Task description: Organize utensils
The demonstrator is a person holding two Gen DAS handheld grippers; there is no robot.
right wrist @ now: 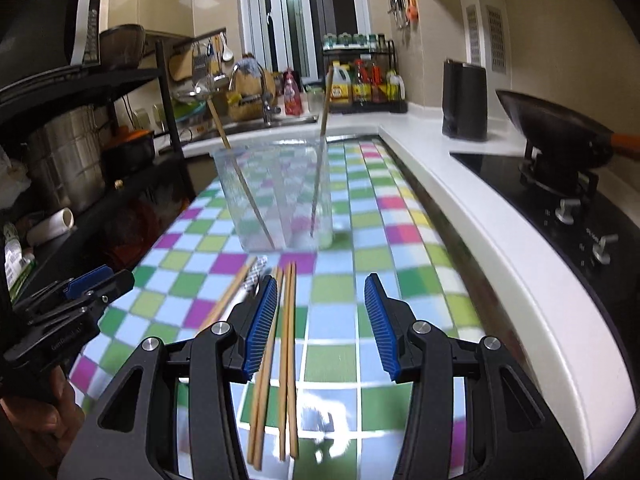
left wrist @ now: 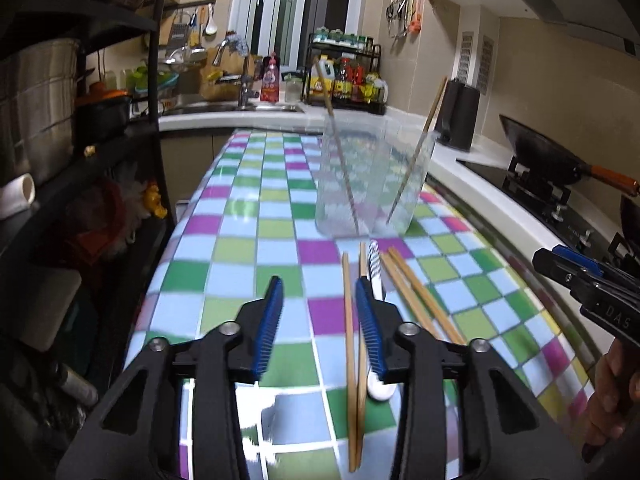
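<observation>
Both grippers are hanging low over the checkered table (left wrist: pixel 248 240), where the loose utensils are lying in a bunch just in front of the clear container (left wrist: pixel 368 184). Two chopsticks (left wrist: pixel 340 148) are already standing inside it, leaning to opposite sides.

The left gripper (left wrist: pixel 320 320) is standing partly open and is holding nothing; one loose chopstick (left wrist: pixel 349 360) is showing in its gap, near the right finger, with no pad pressing on it. A white spoon (left wrist: pixel 378 384) with a striped handle is lying half under that finger. The right gripper (right wrist: pixel 320 320) is also open and empty; a pair of chopsticks (right wrist: pixel 289 340) is lying between its fingers, toward the left one.

I think the step in hand is picking up the next chopstick. To do it well, each gripper should be centred over one single stick, with the pads going down on both sides of it, not on the neighbours. Closing slowly near the middle of the stick will probably be keeping it from swinging.
</observation>
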